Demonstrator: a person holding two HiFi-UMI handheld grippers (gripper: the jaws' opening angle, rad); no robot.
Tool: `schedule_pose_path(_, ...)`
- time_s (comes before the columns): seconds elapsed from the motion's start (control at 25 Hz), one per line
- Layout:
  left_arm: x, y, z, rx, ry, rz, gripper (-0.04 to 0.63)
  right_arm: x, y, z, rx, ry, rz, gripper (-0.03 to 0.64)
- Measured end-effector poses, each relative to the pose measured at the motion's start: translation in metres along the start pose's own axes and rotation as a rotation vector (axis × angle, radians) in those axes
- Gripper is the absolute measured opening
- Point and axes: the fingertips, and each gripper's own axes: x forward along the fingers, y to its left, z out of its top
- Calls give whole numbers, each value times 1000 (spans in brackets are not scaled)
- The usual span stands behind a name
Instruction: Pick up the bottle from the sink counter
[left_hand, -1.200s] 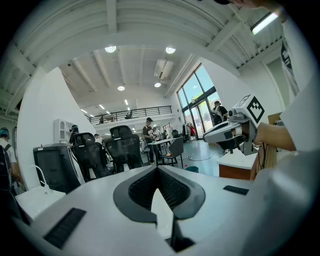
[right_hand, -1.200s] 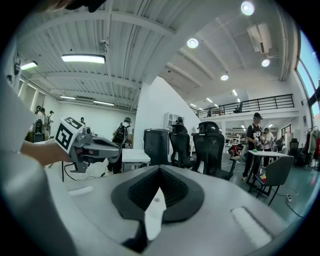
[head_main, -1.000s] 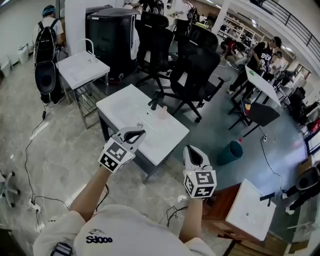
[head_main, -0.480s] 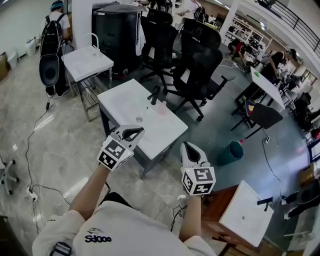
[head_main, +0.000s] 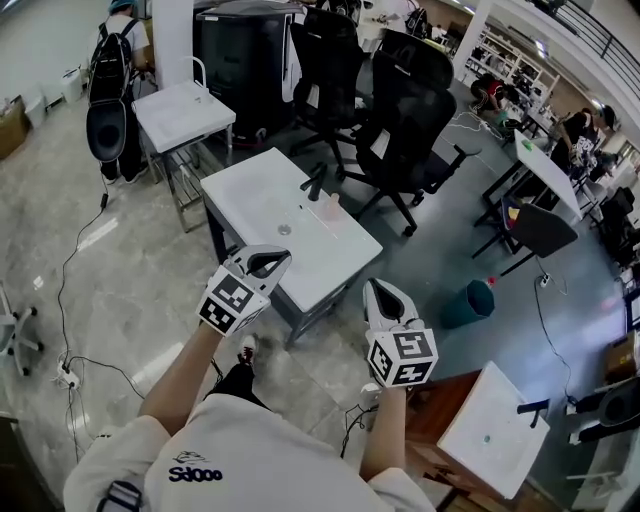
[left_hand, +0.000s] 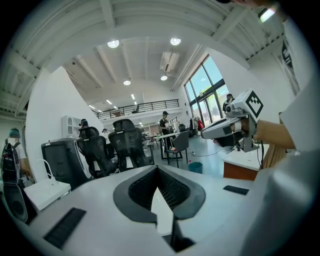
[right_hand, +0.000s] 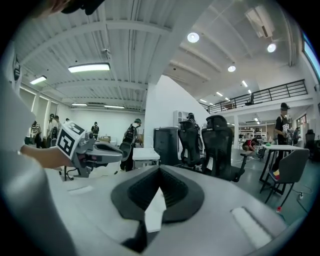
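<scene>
A small pale translucent bottle (head_main: 328, 208) stands upright on the white sink counter (head_main: 258, 197), just right of the black faucet (head_main: 315, 183). My left gripper (head_main: 275, 259) hovers over the counter's near edge, a good way short of the bottle, its jaws shut and empty. Off the counter's near right corner, my right gripper (head_main: 378, 289) is held over the floor, also shut on nothing. In both gripper views the shut jaws hide the bottle. The left gripper view shows the right gripper (left_hand: 235, 127) beside it; the right gripper view shows the left gripper (right_hand: 92, 150).
Black office chairs (head_main: 400, 110) crowd behind the counter. A second white sink table (head_main: 183, 112) stands at the back left beside a person with a backpack (head_main: 112, 90). A teal bin (head_main: 467, 303) and a wood cabinet with a white basin (head_main: 490, 430) sit right. Cables cross the floor (head_main: 70, 290).
The sink counter has drifted slightly right and nearer in the head view as the person steps toward it. Both grippers stay shut and keep about the same pose.
</scene>
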Motion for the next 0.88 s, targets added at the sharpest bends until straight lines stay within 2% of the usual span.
schedule_pose_path(0.12,9,8,0,1,-2,-9,0,12,-8,-1,-4,15,-24,9)
schedule_pose_path(0.32,39,31,-1,9,-10,-28,0,40,-23,-7,7,36,-16,9)
schedule_pose_path(0.64,106,91,3,35,-27,-67,0,108,-60,23,-4,-49,-53,9)
schedule_pose_path(0.88,150,131,7,33,-33,-94,0,156,-85,30,9,-42,-74,9)
